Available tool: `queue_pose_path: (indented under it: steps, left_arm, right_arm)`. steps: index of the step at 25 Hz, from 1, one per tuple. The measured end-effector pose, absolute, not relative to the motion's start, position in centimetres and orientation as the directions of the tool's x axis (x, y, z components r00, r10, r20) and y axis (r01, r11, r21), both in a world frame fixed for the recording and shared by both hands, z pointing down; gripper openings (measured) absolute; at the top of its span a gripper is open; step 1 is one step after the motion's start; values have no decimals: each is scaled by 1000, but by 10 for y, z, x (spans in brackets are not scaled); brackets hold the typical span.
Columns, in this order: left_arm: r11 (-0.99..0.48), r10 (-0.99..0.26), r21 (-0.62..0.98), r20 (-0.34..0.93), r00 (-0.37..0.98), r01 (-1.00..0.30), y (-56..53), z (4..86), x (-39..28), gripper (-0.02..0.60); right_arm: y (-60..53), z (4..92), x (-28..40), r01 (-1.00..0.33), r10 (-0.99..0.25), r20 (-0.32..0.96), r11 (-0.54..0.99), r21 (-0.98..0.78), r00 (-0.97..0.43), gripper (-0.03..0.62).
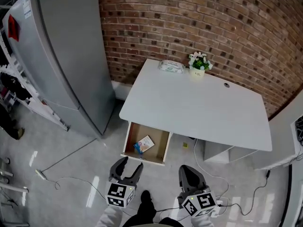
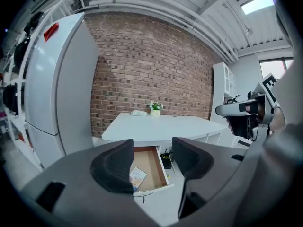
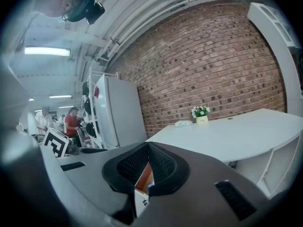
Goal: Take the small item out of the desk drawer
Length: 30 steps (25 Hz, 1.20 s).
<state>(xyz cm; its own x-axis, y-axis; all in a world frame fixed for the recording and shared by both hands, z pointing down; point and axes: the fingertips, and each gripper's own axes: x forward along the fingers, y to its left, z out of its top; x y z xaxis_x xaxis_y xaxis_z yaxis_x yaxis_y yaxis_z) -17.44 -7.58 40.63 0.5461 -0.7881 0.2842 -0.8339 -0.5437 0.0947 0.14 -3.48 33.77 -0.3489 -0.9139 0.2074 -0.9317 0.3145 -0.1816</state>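
Two tools low in frame, well short of the open drawer (image 1: 143,159): left gripper (image 1: 130,166) spread wide and empty, right gripper (image 1: 191,171) closed on nothing. Small packet (image 1: 144,144) flat on the drawer floor, lower centre. Likely to skid under a shallow pinch; could also clip the desk (image 1: 199,108) edge.

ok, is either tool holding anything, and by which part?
Nothing is held. Left tool jaws stand apart, empty; right tool jaws are together on nothing. The small item lies in the open drawer.
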Motion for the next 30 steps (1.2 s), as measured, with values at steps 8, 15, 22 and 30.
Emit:
queue_pose_path:
  steps: [8,15,22,30]
  left_arm:
    - [-591,-726,80,381,572,-803,-111,458,-171,281]
    - [-605,-680,78,466,566,-792,-134,510,-152,281]
    - [-668,-630,20,516,580,-744,-160,544,-120,293]
    - [-700,-601,-43,575,555,-713,-191,590,-97,298]
  right_arm:
    - [-61,361,-4,-939,-904,264,298,-170,-335,26]
    - [-74,404,4,-935,-884,315,294,-196,-344,26]
    - [-104,443,1,-923,-864,333,324,-207,-378,26]
    - [-125,491,12,-922,-852,359,322,-216,-382,26]
